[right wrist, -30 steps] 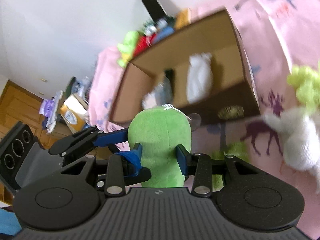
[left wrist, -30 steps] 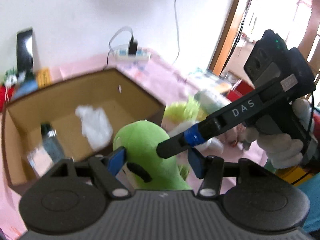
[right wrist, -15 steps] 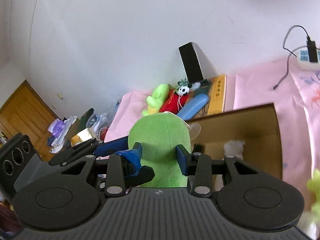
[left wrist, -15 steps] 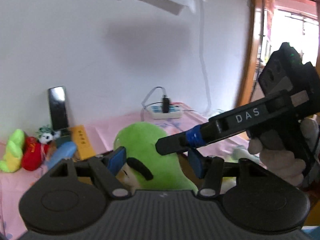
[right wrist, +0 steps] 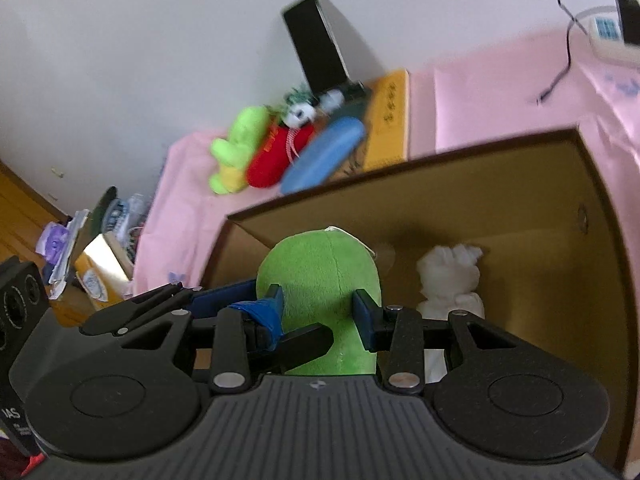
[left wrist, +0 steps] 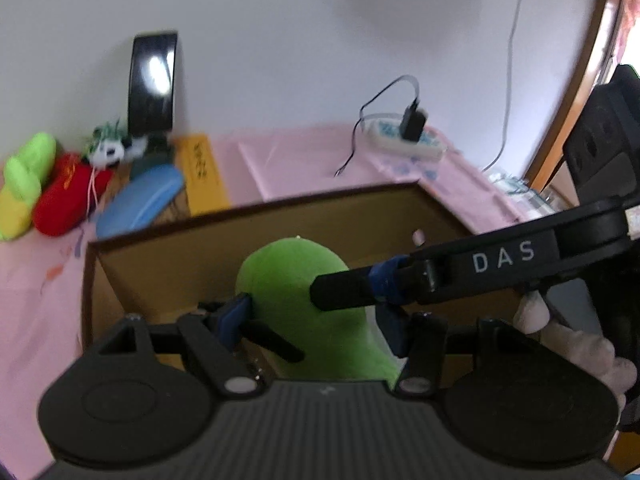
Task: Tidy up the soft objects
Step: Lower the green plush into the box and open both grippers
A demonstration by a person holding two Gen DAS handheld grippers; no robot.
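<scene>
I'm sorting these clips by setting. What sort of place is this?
Probably a lived-in room at home, not a lab: a pink patterned cloth covers the surface, plush toys lie against a plain white wall, and a power strip sits by a wooden door frame. An open cardboard box stands in front.

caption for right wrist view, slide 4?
Both grippers clamp a green plush toy above an open cardboard box holding a white plush.

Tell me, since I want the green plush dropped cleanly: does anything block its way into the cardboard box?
Nothing visible blocks it. The green plush, held by both hand-held grippers, is over the open cardboard box; a white soft toy lies inside, off to the right.
</scene>
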